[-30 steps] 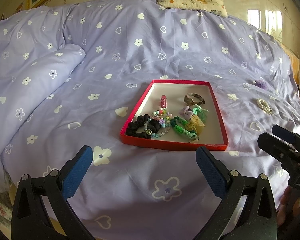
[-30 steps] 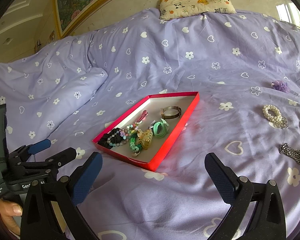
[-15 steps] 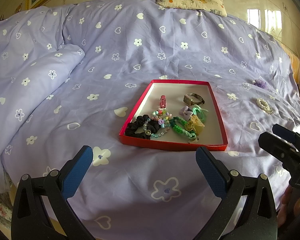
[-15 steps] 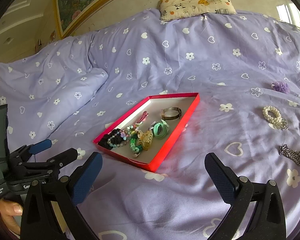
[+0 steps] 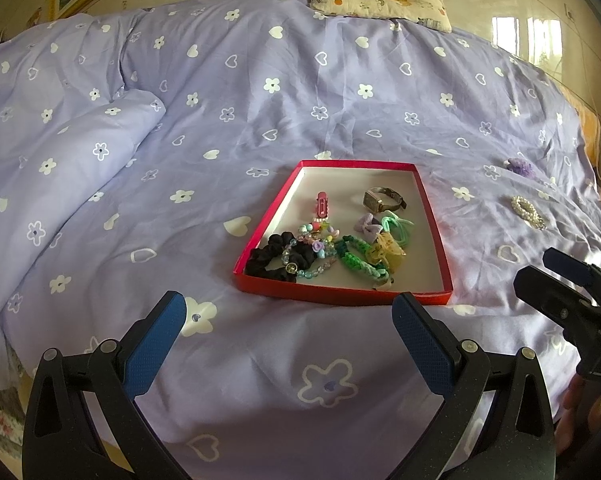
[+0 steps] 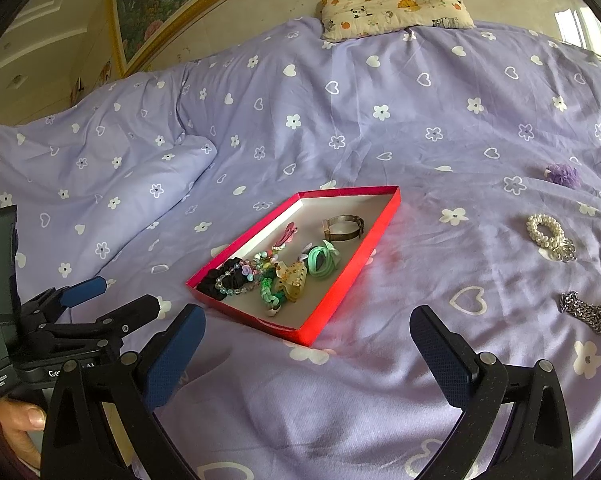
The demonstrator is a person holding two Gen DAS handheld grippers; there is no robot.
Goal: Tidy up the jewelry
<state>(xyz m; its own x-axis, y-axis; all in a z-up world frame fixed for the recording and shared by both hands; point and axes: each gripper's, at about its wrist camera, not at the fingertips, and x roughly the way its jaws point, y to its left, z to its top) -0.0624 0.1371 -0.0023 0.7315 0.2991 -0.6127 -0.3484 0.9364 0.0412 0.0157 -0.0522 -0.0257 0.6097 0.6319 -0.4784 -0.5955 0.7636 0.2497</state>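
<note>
Jewelry tray [image 5: 427, 216]: a shallow red box with a pale floor, seen lying flat on the lilac bedspread [image 5: 284, 112], near the middle of the bed and just beyond both grippers.
Tray contents, near end: a black scrunchie [image 5: 274, 258], a beaded bracelet [image 5: 312, 270], a green braided band [image 5: 358, 258] and a yellow bow clip [image 5: 386, 248] are heaped together, touching.
Tray contents, mid to far: a lilac bow [image 5: 367, 227] and mint hair ties [image 5: 399, 227] are seen side by side; a pink hair clip [image 5: 322, 205] and a wristwatch [image 5: 382, 199] lie apart beyond them.
Loose pieces, right of the tray: a pearl bracelet [image 6: 547, 235] is laid on the cover, well apart from the tray, with a purple flower piece [image 6: 562, 174] farther off and a silver chain [image 6: 585, 312] nearer; all three rest directly on the cloth.
Left gripper [image 5: 288, 328]: held low over the near cover, blue-padded fingers spread wide apart, nothing between them.
Right gripper [image 6: 306, 340]: likewise held over the near cover, fingers wide apart and bare, the tray's near corner seen between and beyond them.
Background: a cartoon-print pillow [image 6: 394, 2] is propped at the far edge of the bed; a framed painting [image 6: 160, 8] is hung on the wall at far left.
</note>
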